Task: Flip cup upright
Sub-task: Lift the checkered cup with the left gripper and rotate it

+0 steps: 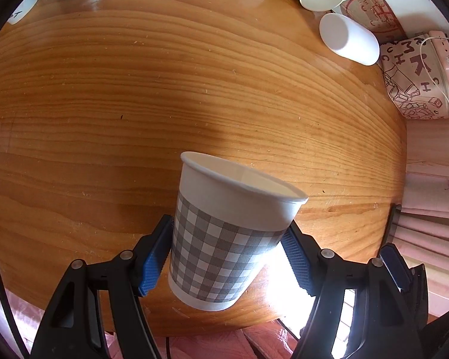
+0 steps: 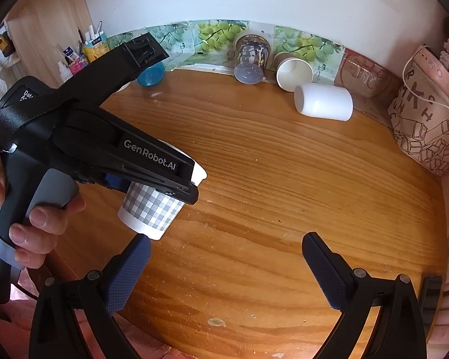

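Lower centre: left gripper point(image 1: 227, 257) fingers clamped on grey-checked white paper cup point(image 1: 224, 239), tilted above wooden bench point(image 1: 104, 119); level before release. Right gripper point(image 2: 224, 269) fingers apart.

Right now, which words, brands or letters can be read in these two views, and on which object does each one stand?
"GenRobot.AI": white print on the black left tool that grips the grey checked paper cup.
"Da...": a cut-off white label on that tool's rear.
Scattered brown letters such as "H", "K", "T": on the pink printed bag.
Grape-picture packets and red-printed brown box: print too blurred to read.
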A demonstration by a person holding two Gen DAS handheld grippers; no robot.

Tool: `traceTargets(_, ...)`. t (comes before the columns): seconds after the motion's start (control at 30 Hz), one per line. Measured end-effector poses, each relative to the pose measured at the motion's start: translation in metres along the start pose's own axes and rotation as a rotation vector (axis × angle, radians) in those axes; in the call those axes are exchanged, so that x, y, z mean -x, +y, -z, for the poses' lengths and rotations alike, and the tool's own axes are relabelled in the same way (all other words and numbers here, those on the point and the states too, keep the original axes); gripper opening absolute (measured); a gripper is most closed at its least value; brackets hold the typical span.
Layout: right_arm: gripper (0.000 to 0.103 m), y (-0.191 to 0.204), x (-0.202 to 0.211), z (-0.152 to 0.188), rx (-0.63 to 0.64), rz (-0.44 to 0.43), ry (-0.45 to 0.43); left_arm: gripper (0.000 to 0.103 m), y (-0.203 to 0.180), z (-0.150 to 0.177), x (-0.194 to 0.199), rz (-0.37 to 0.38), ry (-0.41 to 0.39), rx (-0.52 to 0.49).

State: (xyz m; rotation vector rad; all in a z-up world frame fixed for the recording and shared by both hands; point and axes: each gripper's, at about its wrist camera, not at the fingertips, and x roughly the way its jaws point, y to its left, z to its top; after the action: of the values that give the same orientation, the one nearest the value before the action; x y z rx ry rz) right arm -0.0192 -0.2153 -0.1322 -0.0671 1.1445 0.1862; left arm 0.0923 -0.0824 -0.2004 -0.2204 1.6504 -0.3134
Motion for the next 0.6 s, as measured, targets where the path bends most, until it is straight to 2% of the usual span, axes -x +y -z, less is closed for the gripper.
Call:
traceTargets(0.1,0.101,0.001,-0.001,0.002,0.009,-0.007,0.007,0.075,-0.003,0.002,0.000,-0.008,-0.008,-0.010)
traceTargets(0.37,0.101,0.002,-0.001,0.005,-0.010,-0.018,0.019,0.083,-0.007,0.005,0.005,0.003,-0.019,-0.034)
traceTargets(0.6,0.101,0.002,-0.003,0.003,-0.070,-0.029,0.024,0.083,-0.008,0.007,0.022,0.008,-0.059,-0.084)
